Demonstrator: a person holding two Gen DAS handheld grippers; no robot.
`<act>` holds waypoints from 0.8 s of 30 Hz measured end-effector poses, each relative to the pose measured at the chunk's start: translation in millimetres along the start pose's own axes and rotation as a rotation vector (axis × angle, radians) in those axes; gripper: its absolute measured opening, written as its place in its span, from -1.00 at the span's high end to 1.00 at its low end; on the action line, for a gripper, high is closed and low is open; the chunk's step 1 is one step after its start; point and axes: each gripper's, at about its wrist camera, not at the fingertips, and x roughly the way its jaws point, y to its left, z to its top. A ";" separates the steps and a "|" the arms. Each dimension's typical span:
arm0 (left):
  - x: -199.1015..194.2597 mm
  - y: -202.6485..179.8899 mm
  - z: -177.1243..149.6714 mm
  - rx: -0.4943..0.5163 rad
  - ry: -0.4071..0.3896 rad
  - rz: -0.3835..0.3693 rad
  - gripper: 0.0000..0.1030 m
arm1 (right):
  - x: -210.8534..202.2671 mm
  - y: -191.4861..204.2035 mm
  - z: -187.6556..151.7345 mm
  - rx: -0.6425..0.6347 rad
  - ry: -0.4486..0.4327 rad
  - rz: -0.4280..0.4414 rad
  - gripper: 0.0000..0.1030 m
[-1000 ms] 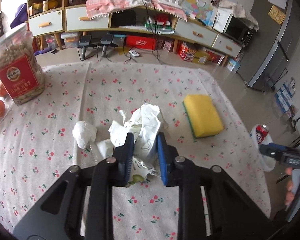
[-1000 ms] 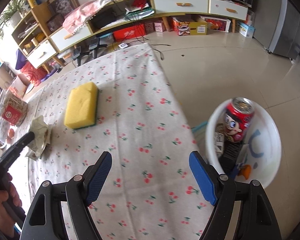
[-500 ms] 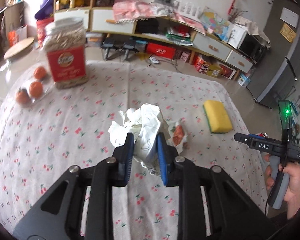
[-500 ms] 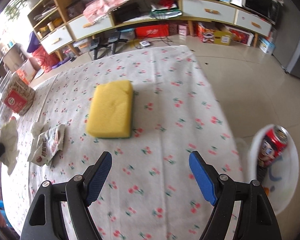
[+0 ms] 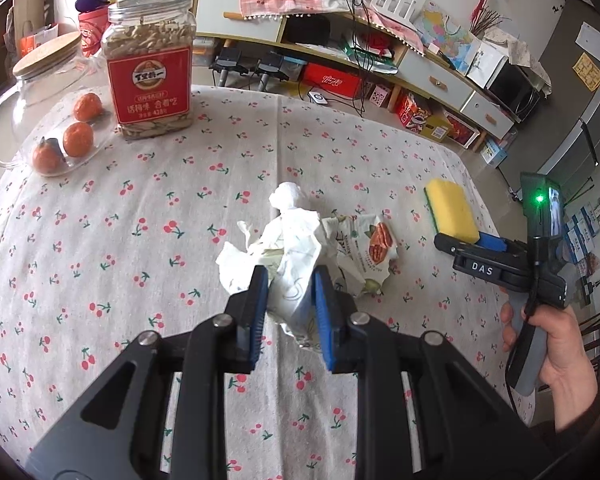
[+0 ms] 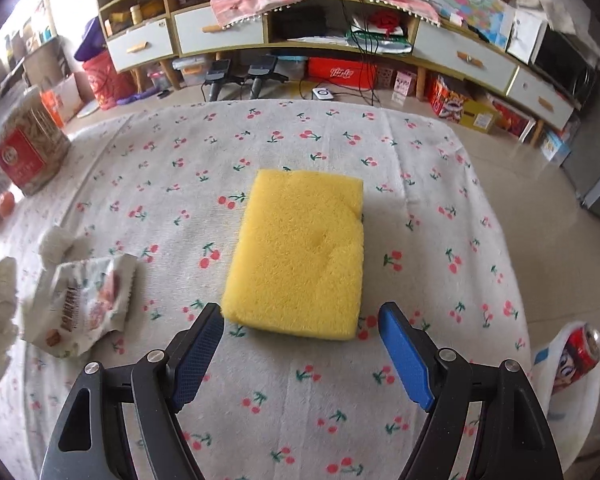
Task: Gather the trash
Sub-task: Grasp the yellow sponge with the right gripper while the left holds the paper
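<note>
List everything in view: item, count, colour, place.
crumpled white paper wrapper: 1, white, clamped in left gripper
balled white tissue: 1, white, tablecloth, behind the wrapper
printed snack packet: 1, white and orange, flat on cloth
yellow sponge: 1, yellow, ahead of right gripper
seed jar: 1, clear, red label, far left
oranges: 3, orange, left edge
red can: 1, red, white bin beside table
left gripper: shut on wrapper
right gripper: open, empty

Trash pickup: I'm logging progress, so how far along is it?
Done: a red can sits in the white bin. In hand: the left gripper clamps crumpled paper. Left: the snack wrapper and tissue ball; the right gripper is open over the sponge.
</note>
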 end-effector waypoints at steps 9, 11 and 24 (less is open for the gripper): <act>1.8 -5.2 -4.0 0.018 0.010 -0.003 0.51 | 3.5 -4.0 0.1 -0.018 -0.024 0.052 -0.21; 2.7 -6.6 -4.8 0.025 0.013 -0.001 0.51 | 1.7 -4.2 -0.9 -0.016 -0.027 0.074 -0.19; -8.0 -24.4 -8.2 0.084 -0.014 -0.009 0.51 | -45.5 8.6 -27.9 -0.081 -0.041 0.101 -0.15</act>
